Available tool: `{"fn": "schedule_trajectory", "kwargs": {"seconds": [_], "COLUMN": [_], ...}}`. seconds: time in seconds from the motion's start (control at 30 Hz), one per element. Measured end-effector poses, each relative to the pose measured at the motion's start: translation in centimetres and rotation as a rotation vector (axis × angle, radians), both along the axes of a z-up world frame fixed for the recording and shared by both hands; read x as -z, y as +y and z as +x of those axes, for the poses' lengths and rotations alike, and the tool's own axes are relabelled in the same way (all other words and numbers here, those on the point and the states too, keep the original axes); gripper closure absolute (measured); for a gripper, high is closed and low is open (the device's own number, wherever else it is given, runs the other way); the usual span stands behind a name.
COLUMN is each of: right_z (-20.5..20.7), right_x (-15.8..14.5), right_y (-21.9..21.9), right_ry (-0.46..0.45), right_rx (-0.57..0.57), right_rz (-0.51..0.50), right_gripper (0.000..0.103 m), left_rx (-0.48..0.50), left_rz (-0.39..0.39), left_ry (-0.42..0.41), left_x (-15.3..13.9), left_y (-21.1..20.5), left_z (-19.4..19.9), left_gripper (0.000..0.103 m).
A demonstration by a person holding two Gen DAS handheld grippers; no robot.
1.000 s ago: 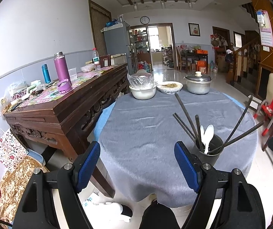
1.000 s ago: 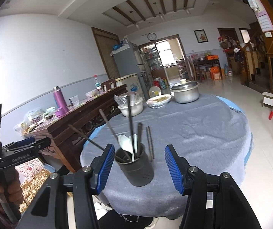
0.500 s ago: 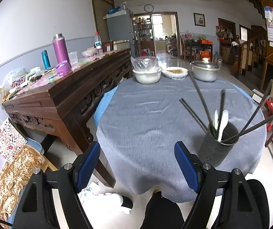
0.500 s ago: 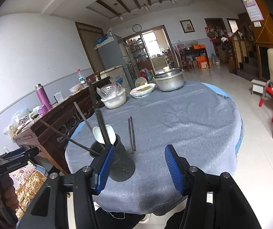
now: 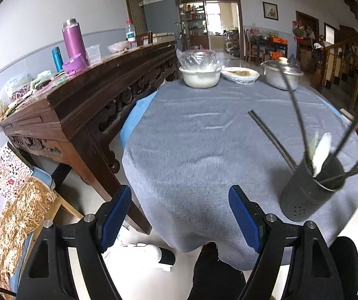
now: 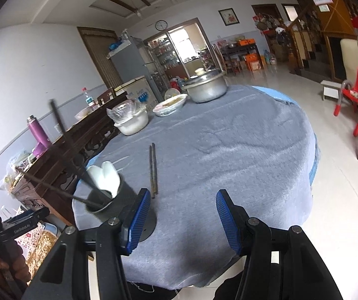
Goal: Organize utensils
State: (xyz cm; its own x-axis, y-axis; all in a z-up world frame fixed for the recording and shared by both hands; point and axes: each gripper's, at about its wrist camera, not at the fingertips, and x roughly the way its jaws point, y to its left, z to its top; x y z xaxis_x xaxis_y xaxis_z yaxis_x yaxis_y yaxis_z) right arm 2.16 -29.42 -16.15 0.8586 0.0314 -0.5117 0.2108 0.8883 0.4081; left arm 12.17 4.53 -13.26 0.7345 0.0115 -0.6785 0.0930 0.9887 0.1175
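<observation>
A dark utensil holder (image 5: 309, 192) stands near the front edge of the round grey-clothed table (image 5: 204, 137). It holds several dark chopsticks and white spoons (image 5: 323, 150). It also shows in the right wrist view (image 6: 109, 202), left of my right gripper. A pair of dark chopsticks (image 6: 153, 167) lies flat on the cloth behind the holder; it shows in the left wrist view (image 5: 266, 132) too. My left gripper (image 5: 180, 215) is open and empty at the table's front edge, left of the holder. My right gripper (image 6: 182, 218) is open and empty over the front edge.
At the table's far side stand a white bowl under plastic (image 5: 200, 75), a dish of food (image 5: 240, 75) and a lidded metal pot (image 5: 281, 73). A carved dark wooden sideboard (image 5: 86, 105) with a purple flask (image 5: 72, 41) runs along the left. Red chair (image 6: 351, 97) at right.
Both grippers have tilted down and shifted: the holder slid to the right in the left view and to the left in the right view. Nothing was grasped.
</observation>
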Motion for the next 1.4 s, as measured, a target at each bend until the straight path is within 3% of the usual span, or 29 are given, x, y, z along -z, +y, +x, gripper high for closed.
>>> {"fn": "schedule_trajectory", "kwargs": {"seconds": [0.33,0.67,1.4], "right_z": [3.8,9.6,26.1], "right_x": [1.3,2.6,3.0], "right_y": [-3.5,-5.6,-1.3], "right_ry": [0.029,0.085,0.166], "right_rx": [0.031,-0.017,-0.297], "right_rz": [0.059,0.100,0.017], "right_gripper": [0.045,0.045,0.045], "left_rx": [-0.042,-0.054,-0.050], "left_rz": [0.022,0.051,0.090], "left_ry": [0.038,0.050,0.085], "left_x": [1.4,1.9,3.9], "left_y": [-0.2,-0.6,-1.5], "left_z": [3.2,6.5,13.5], "left_gripper": [0.023,0.023,0.023]}}
